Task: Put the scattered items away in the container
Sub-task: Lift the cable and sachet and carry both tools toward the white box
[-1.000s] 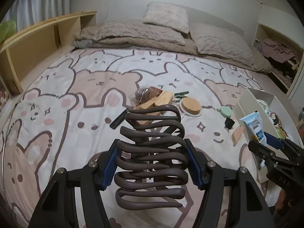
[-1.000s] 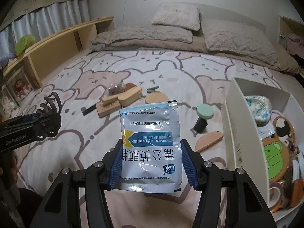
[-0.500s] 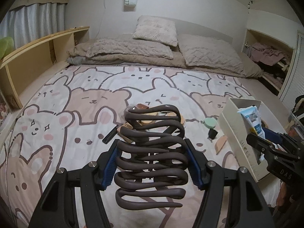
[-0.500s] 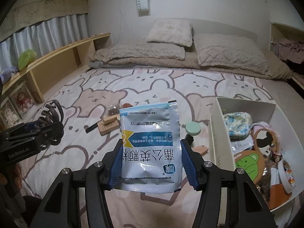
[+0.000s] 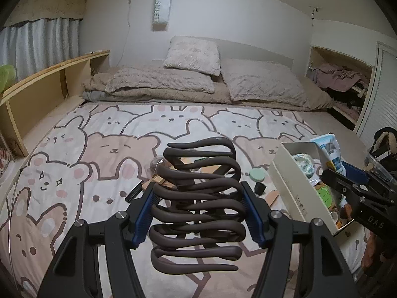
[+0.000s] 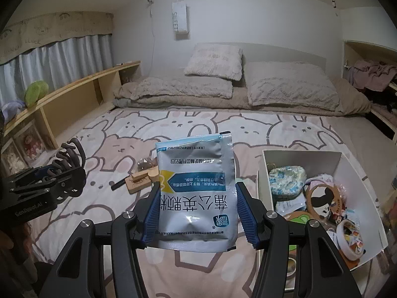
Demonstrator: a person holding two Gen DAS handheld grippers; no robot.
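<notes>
Above cartoon-print bedsheet [image 5: 104, 164], left tongs [image 5: 198, 213] pinching ribbed brown claw clip [image 5: 198, 198], right tongs [image 6: 196, 213] pinching glossy sachet [image 6: 196, 186]

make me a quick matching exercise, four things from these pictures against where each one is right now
Things:
1. hair claw
2. sachet
3. green round lid
4. panda coaster

Places:
A. inside the white box
B. in the right gripper
C. lying on the bedspread
D. in the left gripper

Pairs: 1-D, 2-B, 3-C, 4-A
</notes>
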